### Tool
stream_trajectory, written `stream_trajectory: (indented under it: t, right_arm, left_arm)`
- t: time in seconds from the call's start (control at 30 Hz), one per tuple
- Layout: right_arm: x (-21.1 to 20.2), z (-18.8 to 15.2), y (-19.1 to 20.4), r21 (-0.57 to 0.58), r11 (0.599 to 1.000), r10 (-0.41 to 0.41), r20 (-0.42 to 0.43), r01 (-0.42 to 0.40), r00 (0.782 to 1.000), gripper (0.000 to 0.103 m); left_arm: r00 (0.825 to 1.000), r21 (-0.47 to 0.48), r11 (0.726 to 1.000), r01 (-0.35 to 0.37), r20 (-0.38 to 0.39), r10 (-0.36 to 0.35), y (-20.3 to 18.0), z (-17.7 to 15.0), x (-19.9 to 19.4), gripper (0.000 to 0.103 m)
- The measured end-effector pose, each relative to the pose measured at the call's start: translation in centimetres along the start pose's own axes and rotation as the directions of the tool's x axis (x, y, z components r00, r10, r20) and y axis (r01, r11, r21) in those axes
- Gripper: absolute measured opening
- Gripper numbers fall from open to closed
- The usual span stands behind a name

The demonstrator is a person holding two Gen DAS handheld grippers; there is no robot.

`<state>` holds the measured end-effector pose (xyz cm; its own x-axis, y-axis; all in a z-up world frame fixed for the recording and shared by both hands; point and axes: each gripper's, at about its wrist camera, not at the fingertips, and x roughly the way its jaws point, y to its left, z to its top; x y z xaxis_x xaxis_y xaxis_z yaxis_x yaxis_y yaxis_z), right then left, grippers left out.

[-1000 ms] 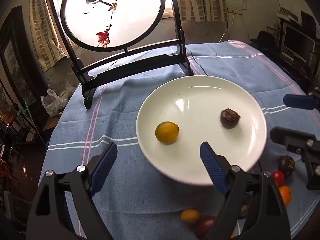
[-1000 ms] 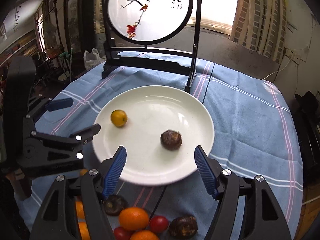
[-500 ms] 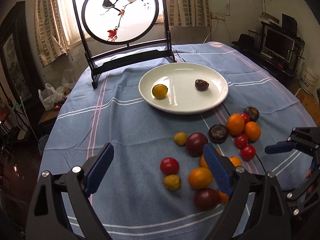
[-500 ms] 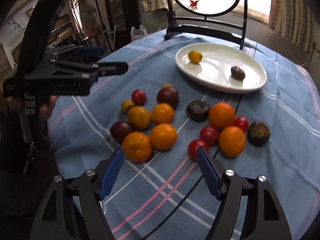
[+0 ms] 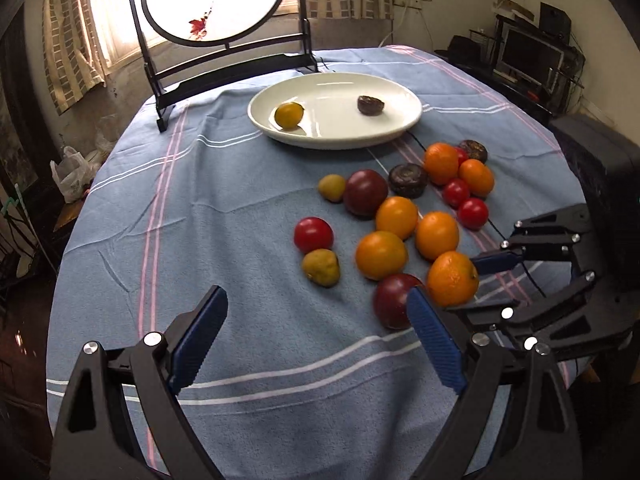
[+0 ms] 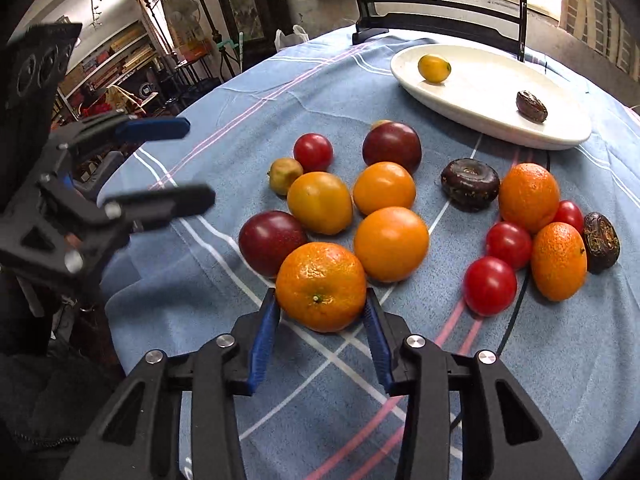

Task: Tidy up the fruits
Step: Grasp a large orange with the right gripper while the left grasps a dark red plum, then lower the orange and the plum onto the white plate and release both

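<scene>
My right gripper [image 6: 321, 306] has a large orange [image 6: 321, 286] at the near edge of the fruit pile between its blue pads. The jaws are closing and both pads touch the orange's sides. In the left wrist view the same gripper [image 5: 470, 285] flanks that orange [image 5: 452, 282]. My left gripper [image 5: 316, 304] hovers open over bare cloth, left of a dark plum [image 5: 394, 300]. A white plate [image 5: 332, 144] at the back holds a small yellow fruit [image 5: 289, 115] and a dark wrinkled fruit [image 5: 371, 104].
Several oranges, red tomatoes, plums and dark wrinkled fruits lie together on the blue striped cloth [image 5: 200, 220]. A round painted screen on a black stand [image 5: 224, 60] rises behind the plate. The round table's edge curves close on the left and front.
Both grippers have drawn back from over the plate to the near fruit pile. The right one has dropped and its jaws have narrowed onto an orange. The left one stays open.
</scene>
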<state>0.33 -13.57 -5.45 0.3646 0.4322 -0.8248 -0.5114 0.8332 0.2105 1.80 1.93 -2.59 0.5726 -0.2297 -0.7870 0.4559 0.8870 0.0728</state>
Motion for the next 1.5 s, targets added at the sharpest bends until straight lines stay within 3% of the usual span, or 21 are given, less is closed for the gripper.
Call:
stream_trajectory:
  t: [0.17,0.33,0.43,0.47,0.5,0.93,1.17,1.5]
  right_arm:
    - [-2.3,-0.9,-1.4,0.012,0.999,-0.05,0.015,0.05,0.999,0.042]
    - [-3.9,-1.3,-3.1,0.057,0.995,-0.08,0.045,0.077,0.996,0.042]
    - [-4.0,-1.4,-3.4,0.064,0.995,-0.076,0.044,0.073,0.996,0.042]
    - [-4.0,-1.4,-3.4,0.062,0.995,-0.075,0.042,0.073,0.996,0.042]
    - [-4.0,-1.4,-3.4,0.06,0.996,-0.075,0.043,0.072,0.996,0.042]
    - [-3.8,-1.1,-3.2,0.024,0.997,-0.068,0.03,0.067,0.997,0.042]
    - [-5.2,0.7,-4.2,0.034,0.995,-0.094,0.093,0.091,0.991,0.042]
    - [-7.3,6.4,-7.6,0.048,0.983,-0.181,0.187,0.175,0.966,0.043]
  left_arm:
    - [0.998,0.064,0.996,0.059,-0.022,-0.058,-2.7,-0.1,1.3,0.089]
    - [0.996,0.05,0.996,0.067,-0.054,-0.065,-4.4,0.3,3.7,0.088]
    - [0.992,0.015,0.996,0.085,-0.097,-0.083,-4.4,0.5,5.0,0.061]
    - [0.989,0.002,0.995,0.098,-0.116,-0.097,-4.3,0.5,5.4,0.044]
    - [0.987,-0.004,0.995,0.103,-0.127,-0.102,-4.3,0.5,5.6,0.038]
    - [0.996,0.031,0.997,0.069,-0.056,-0.068,-4.1,1.9,2.7,0.038]
    - [1.0,0.003,1.0,-0.002,0.007,0.002,-3.8,6.5,3.3,0.038]
    - [0.992,-0.027,0.994,-0.107,0.062,0.108,-2.7,14.2,5.4,0.038]
